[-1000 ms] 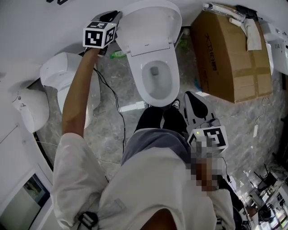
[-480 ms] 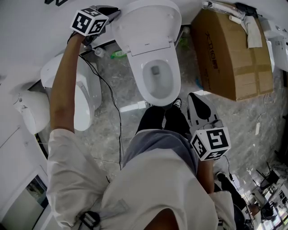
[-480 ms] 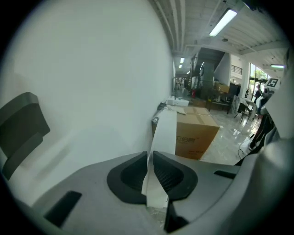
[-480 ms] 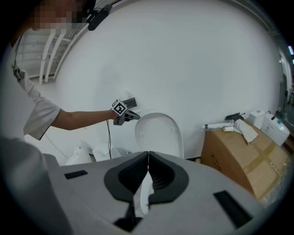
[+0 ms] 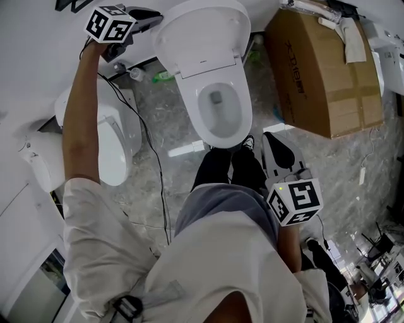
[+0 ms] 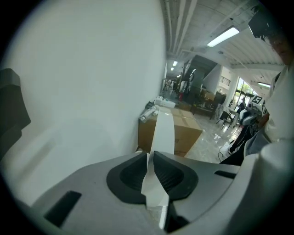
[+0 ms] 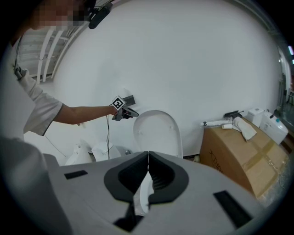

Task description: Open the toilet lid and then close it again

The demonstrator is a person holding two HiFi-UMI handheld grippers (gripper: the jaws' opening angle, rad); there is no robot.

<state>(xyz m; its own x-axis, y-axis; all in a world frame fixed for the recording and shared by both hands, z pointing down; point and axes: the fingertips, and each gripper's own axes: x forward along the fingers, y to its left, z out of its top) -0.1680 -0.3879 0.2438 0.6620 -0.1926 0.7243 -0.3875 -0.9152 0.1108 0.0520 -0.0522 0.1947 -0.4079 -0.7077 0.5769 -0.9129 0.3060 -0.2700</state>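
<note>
The lid (image 5: 203,31) stands raised behind the bowl (image 5: 218,107) and is fully open, with its back toward the wall (image 5: 38,44) at the floor's (image 5: 334,167) far edge. Your left gripper (image 5: 151,17) is up at the lid's top left edge, arm stretched out. Looking along its jaws, you see the lid edge-on, its thin white rim lined up with the slit between the pads. Those jaws have just been opening and now stand a narrow crack apart. I cannot tell whether a pad touches the rim. Your right gripper (image 5: 273,137) hangs low by your right hip, well apart from the bowl but pointing toward it, its jaws together with nothing between them. A box (image 5: 322,69) sits just right of the bowl, and another toilet (image 5: 107,135) stands to the left, near the wall.
</note>
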